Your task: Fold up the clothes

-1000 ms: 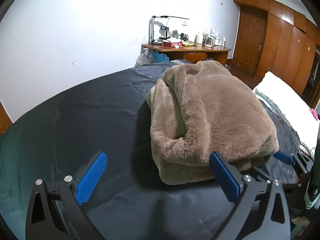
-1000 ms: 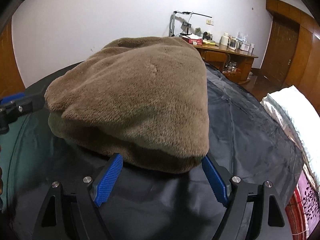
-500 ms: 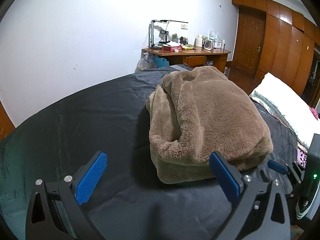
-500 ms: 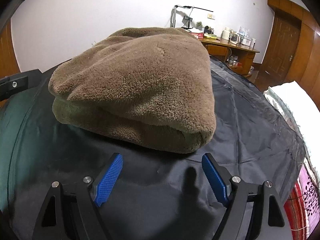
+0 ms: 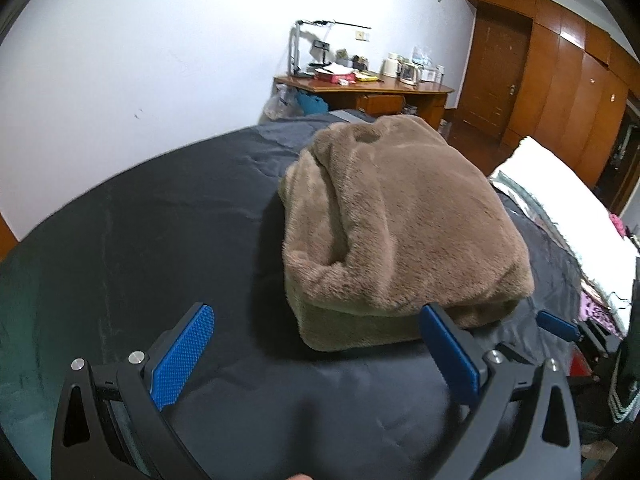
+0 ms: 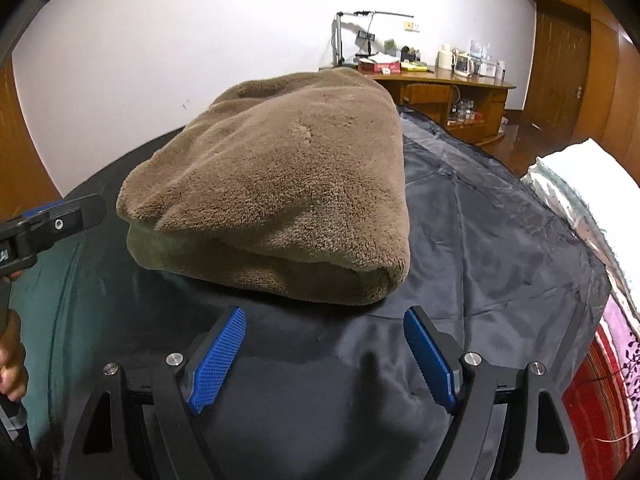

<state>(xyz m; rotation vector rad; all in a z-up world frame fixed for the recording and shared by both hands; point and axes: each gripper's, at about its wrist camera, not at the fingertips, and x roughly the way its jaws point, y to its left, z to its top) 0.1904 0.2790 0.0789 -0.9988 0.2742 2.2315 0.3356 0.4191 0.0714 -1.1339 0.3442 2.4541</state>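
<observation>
A folded brown fleece garment (image 5: pixel 404 216) lies in a thick bundle on the dark bed cover (image 5: pixel 168 216), filling the centre and right of the left wrist view and the centre of the right wrist view (image 6: pixel 280 184). Its far edge hides part of the bed behind it, and how many layers it holds cannot be made out; only a lower olive-toned layer shows along the near edge.

The left gripper (image 5: pixel 316 354) sits at the bottom of its frame with the jaws spread wide and nothing between them; its right pad (image 5: pixel 448 354) overlaps the near edge of the garment in the picture, though contact cannot be judged. The right gripper (image 6: pixel 320 362) is likewise spread wide and empty, just short of the bundle's near edge.

In the right wrist view the left gripper is cut off at the left edge (image 6: pixel 48 220), with a hand (image 6: pixel 12 360) partly visible below it. In the left wrist view only a blue tip of the right gripper (image 5: pixel 558 326) shows at the lower right.

A cluttered wooden worktop (image 5: pixel 380 86) stands at the upper centre; its small items are too small to identify.
</observation>
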